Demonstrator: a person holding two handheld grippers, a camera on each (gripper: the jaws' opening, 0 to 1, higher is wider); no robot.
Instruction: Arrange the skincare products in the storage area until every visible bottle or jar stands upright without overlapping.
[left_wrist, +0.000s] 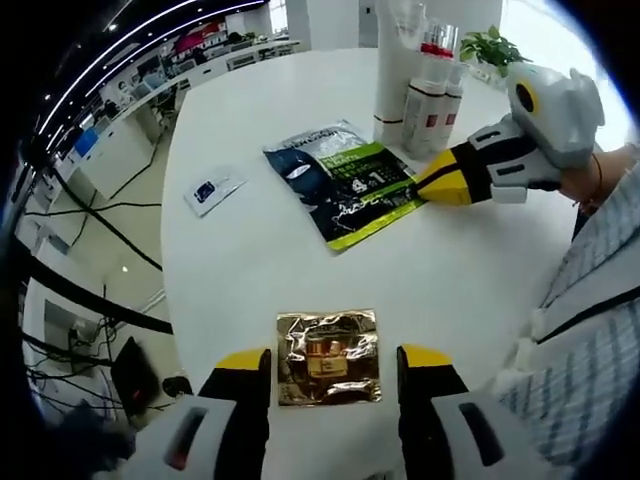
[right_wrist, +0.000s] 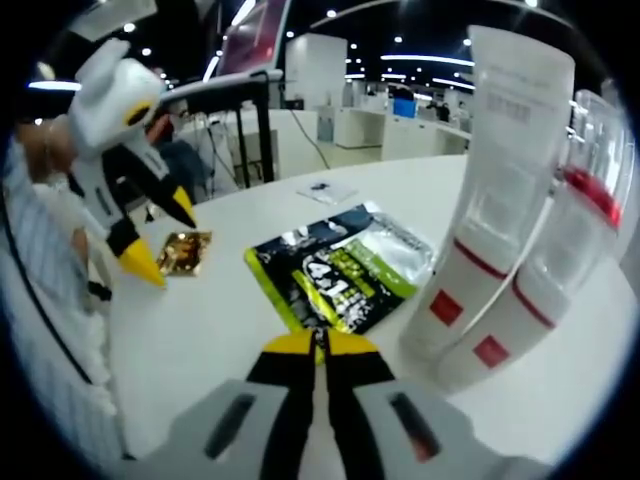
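A flat gold sachet (left_wrist: 328, 357) lies on the white table (left_wrist: 250, 270) between the spread jaws of my left gripper (left_wrist: 335, 358), which is open around it without touching. My right gripper (right_wrist: 322, 342) is shut, and the near corner of a dark green pouch (right_wrist: 345, 265) runs in between its tips. In the left gripper view the right gripper (left_wrist: 428, 190) reaches in from the right to that pouch (left_wrist: 345, 180). A tall white tube (right_wrist: 505, 190) and red-banded white bottles (right_wrist: 560, 280) stand upright close together. The left gripper (right_wrist: 150, 255) hovers by the gold sachet (right_wrist: 186, 252).
A small white sachet (left_wrist: 212, 190) lies flat towards the table's left edge. The upright bottles (left_wrist: 425, 95) stand at the far side with a potted plant (left_wrist: 492, 45) behind them. A person's striped sleeve (left_wrist: 590, 290) is at the right. Desks and cables lie beyond the table.
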